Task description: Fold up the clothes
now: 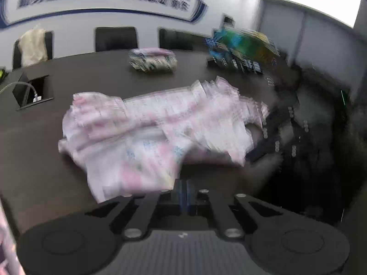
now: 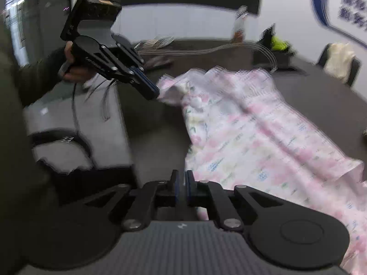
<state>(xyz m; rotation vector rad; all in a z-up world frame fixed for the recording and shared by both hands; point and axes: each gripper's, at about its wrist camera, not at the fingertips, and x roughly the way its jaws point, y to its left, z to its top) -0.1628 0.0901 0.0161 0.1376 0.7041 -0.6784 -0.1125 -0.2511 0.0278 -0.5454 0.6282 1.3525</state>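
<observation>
A pink and white patterned garment (image 1: 156,133) lies spread and rumpled on the dark table (image 1: 41,165); it also shows in the right wrist view (image 2: 263,133). My left gripper (image 1: 185,188) is shut on one corner of the garment; in the right wrist view the left gripper (image 2: 152,94) pinches that corner above the table. My right gripper (image 2: 182,178) is shut on the garment's near edge, which hangs beside its fingers. In the left wrist view the right gripper (image 1: 275,133) shows blurred at the garment's right end.
A folded patterned pile (image 1: 152,60) sits at the table's far side. A colourful stack (image 1: 243,48) stands at the far right. A cable box (image 1: 32,91) is sunk in the table at left. Chairs (image 1: 115,39) line the wall. A grey chair (image 2: 75,123) stands beside the table.
</observation>
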